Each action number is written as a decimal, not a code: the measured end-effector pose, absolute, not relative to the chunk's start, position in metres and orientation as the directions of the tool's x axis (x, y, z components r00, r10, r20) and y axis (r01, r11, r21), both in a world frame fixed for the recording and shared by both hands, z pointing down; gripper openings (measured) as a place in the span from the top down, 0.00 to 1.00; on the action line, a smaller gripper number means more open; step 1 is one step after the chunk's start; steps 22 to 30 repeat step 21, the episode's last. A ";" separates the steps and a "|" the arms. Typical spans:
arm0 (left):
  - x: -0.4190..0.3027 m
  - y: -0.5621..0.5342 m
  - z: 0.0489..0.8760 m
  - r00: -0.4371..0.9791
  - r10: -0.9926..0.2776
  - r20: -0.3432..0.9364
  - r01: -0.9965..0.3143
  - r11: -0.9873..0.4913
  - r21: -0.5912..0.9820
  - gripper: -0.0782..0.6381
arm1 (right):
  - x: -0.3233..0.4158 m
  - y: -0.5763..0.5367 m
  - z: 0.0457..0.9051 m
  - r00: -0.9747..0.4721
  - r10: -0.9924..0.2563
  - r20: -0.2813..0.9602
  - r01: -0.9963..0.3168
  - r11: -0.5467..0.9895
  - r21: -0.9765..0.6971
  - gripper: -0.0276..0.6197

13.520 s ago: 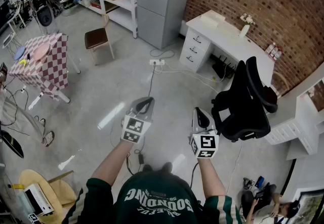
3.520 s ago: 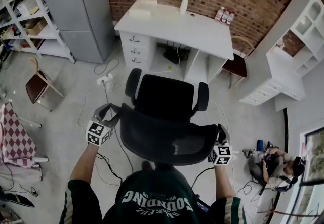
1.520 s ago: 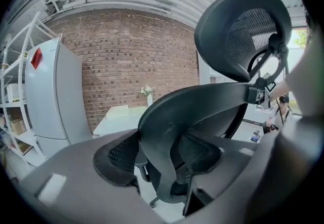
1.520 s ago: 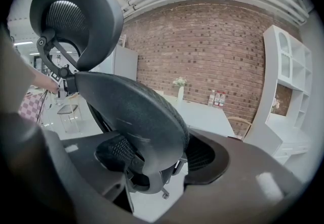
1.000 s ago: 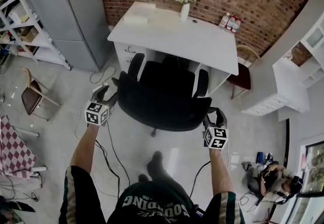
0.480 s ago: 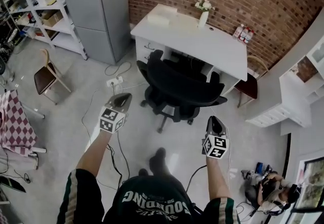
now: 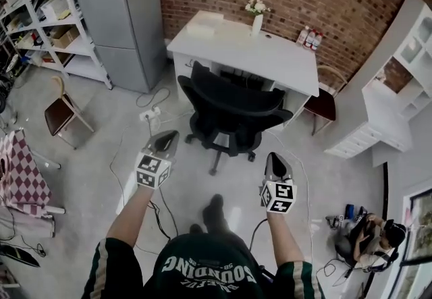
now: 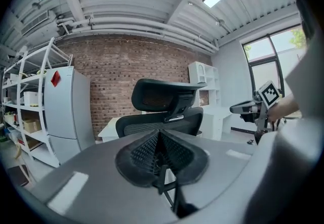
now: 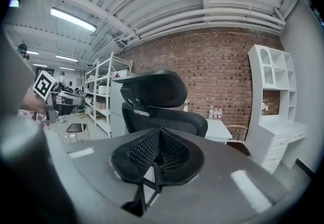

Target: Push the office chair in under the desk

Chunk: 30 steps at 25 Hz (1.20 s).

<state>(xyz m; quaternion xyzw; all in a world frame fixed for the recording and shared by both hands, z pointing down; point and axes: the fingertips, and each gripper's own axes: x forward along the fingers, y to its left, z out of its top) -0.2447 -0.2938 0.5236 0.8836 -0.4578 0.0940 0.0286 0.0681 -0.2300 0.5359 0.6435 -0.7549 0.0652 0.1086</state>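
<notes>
The office chair point(image 7: 233, 110) is seen at the white desk point(image 7: 270, 55), with its backrest turned toward the person and its wheeled base on the floor just in front of the desk. The seat is hidden behind the backrest, so how far it reaches under the desktop cannot be made out.

The left gripper point(image 7: 167, 137) and the right gripper point(image 7: 273, 158) are held clear of the chair, one to each side, well apart from it. In the left gripper view the left gripper's point(image 8: 159, 134) jaws are pressed together with nothing between them. In the right gripper view the right gripper's point(image 9: 161, 134) jaws are likewise clenched and empty. In both of these views only the chair's headrest point(image 8: 163, 95) and upper backrest are shown above the gripper body. The seat, arms and base are covered by it.

A vase of flowers point(image 7: 257, 17) and some small bottles point(image 7: 310, 38) are set on the desk. The labels are too small to be read. The brown chair point(image 7: 322, 103) beside the desk is partly hidden behind the desk's corner. A seated person point(image 7: 368, 237) is seen at the lower right, and a checked tablecloth point(image 7: 20, 176) is cut off by the left edge.
</notes>
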 end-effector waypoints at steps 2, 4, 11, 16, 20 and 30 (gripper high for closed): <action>-0.243 -0.285 0.526 0.563 -0.803 0.194 -0.815 -0.579 -0.029 0.88 | 0.065 -0.219 0.536 -0.150 -0.956 0.250 -0.985 0.167 0.045 0.96; -0.243 -0.278 0.528 0.561 -0.804 0.195 -0.817 -0.576 -0.025 0.88 | 0.062 -0.211 0.536 -0.152 -0.956 0.251 -0.984 0.170 0.053 0.96; -0.249 -0.268 0.532 0.555 -0.805 0.209 -0.821 -0.571 -0.019 0.88 | 0.053 -0.204 0.536 -0.162 -0.955 0.249 -0.982 0.182 0.059 0.96; -0.251 -0.268 0.530 0.554 -0.806 0.208 -0.822 -0.569 -0.014 0.88 | 0.048 -0.205 0.533 -0.170 -0.954 0.247 -0.980 0.190 0.059 0.96; -0.255 -0.271 0.532 0.557 -0.804 0.210 -0.820 -0.572 -0.014 0.88 | 0.041 -0.209 0.533 -0.177 -0.953 0.247 -0.979 0.197 0.058 0.95; -0.256 -0.272 0.533 0.557 -0.803 0.212 -0.820 -0.572 -0.014 0.88 | 0.039 -0.210 0.533 -0.178 -0.952 0.248 -0.978 0.198 0.058 0.96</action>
